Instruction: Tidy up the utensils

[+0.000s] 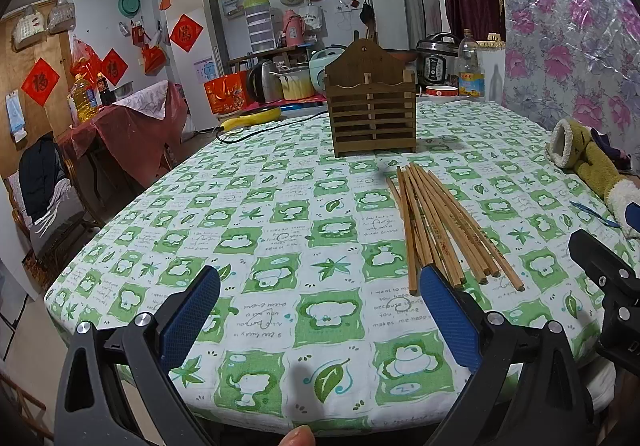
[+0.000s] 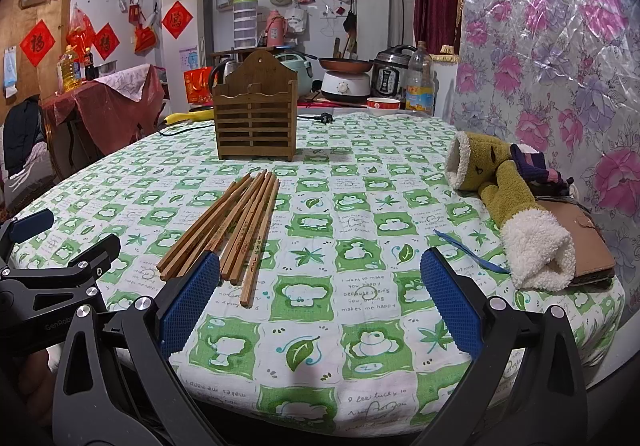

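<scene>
Blue-padded fingers (image 1: pixel 192 320) of the left gripper (image 1: pixel 320 310) are seen spread wide over the near edge of the tabletop (image 1: pixel 280 205), with nothing between them; a fingertip of the person (image 1: pixel 298 437) is visible at 6 o'clock in that view. From the left gripper, a loose bundle of wooden chopsticks (image 1: pixel 436 226) is found at about 1 o'clock, lying flat on the green-and-white checked cloth, its near ends just beside the right-hand pad. Well beyond the bundle, at 12 o'clock, a slatted wooden utensil holder (image 1: pixel 372 105) is stood upright. In the right wrist view, the right gripper (image 2: pixel 320 306) is likewise held fully spread and empty, with the chopsticks (image 2: pixel 236 226) at 11 o'clock, their near ends partly hidden behind its left pad. A yellow-green fleece mitten (image 2: pixel 508 197) is laid at 2 o'clock, near the tabletop's edge.
</scene>
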Action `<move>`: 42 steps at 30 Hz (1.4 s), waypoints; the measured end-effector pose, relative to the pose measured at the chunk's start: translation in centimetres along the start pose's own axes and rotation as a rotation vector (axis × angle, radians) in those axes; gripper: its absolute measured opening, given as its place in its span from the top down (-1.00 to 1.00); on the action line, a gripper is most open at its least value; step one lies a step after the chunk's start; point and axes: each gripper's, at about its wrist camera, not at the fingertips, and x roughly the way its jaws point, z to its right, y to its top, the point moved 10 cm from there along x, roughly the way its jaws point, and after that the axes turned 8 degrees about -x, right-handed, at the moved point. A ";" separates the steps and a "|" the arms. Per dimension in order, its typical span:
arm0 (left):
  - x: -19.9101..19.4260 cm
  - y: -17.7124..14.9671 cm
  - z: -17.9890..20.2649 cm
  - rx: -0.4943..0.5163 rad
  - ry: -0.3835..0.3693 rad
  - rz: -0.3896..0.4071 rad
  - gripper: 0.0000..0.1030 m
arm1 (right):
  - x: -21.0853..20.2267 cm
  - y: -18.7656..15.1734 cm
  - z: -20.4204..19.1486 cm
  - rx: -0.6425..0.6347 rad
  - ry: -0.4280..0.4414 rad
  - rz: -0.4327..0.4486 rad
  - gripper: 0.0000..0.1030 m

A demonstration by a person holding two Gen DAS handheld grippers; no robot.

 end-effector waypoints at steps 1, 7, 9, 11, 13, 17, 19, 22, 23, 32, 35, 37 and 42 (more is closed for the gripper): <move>0.0 0.0 0.0 0.000 0.000 0.000 -0.90 | 0.0 0.0 0.0 0.000 0.000 0.000 -0.88; 0.0 0.0 0.0 0.000 0.000 -0.002 -0.90 | 0.0 0.1 0.0 0.001 -0.001 0.001 -0.88; 0.0 0.0 0.0 0.000 0.000 -0.002 -0.90 | 0.0 0.1 0.0 0.001 -0.002 0.001 -0.88; 0.0 0.0 0.0 0.000 0.001 -0.002 -0.90 | 0.0 0.1 0.1 0.001 -0.002 0.001 -0.88; 0.0 0.0 0.0 0.000 0.000 -0.002 -0.90 | 0.0 0.1 0.1 0.002 -0.003 0.002 -0.88; 0.0 0.0 0.0 -0.001 0.000 -0.004 -0.90 | 0.2 0.1 0.3 0.001 0.000 0.001 -0.88; 0.0 0.0 0.0 -0.001 0.000 -0.005 -0.90 | 0.1 0.1 0.3 0.001 0.000 0.001 -0.88; 0.0 -0.1 0.0 0.000 0.000 -0.005 -0.90 | 0.1 0.1 0.2 0.002 -0.001 0.001 -0.88; 0.0 -0.1 0.0 0.000 0.000 -0.005 -0.90 | 0.0 0.1 0.2 0.002 -0.001 0.001 -0.88; 0.0 -0.1 0.0 0.000 -0.001 -0.007 -0.90 | -0.2 0.1 0.1 0.001 0.000 0.001 -0.88; 0.0 -0.1 0.0 0.000 -0.001 -0.007 -0.90 | -0.2 0.1 0.0 0.002 0.000 0.001 -0.88; 0.0 -0.1 0.0 0.000 -0.001 -0.008 -0.90 | -0.2 0.1 0.0 0.002 0.000 0.001 -0.88; 0.0 -0.1 0.0 0.000 -0.001 -0.009 -0.90 | -0.1 0.0 0.0 0.002 0.000 0.001 -0.88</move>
